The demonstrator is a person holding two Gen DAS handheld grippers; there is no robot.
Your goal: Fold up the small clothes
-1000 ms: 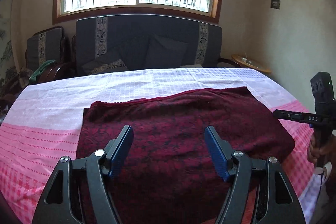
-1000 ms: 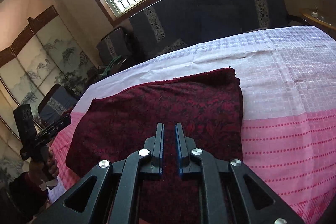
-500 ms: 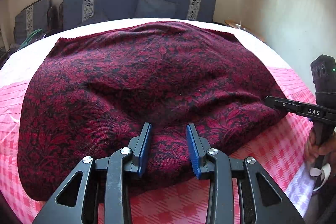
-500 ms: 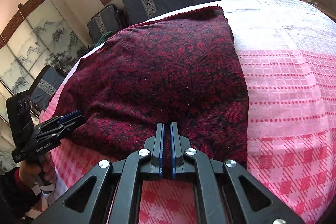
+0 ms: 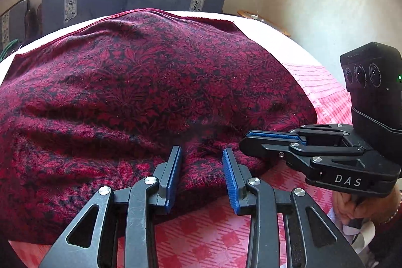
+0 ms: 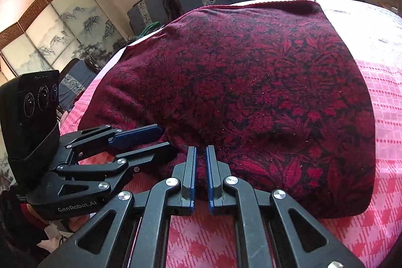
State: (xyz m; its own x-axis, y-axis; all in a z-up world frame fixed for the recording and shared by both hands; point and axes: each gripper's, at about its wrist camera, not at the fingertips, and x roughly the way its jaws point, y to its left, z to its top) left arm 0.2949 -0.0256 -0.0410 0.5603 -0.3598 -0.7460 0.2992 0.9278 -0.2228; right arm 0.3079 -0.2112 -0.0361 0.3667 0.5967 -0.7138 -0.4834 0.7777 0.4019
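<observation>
Cloth: your dark red patterned garment (image 5: 140,92) lies spread flat on the bed's pink checked cover (image 5: 206,243), its near hem toward you.
Left wrist view: your left gripper (image 5: 202,167) has its jaws part-way apart after just closing in, with a raised fold of the near hem between the blue pads; whether they press it you cannot tell.
Same view, right side: your right gripper (image 5: 247,140) comes in flat against the hem's near right corner.
Right wrist view: right gripper (image 6: 200,168), jaws nearly together, a thin gap showing, at the near hem.
Same view, left side: left gripper (image 6: 163,137) at the garment's edge.
</observation>
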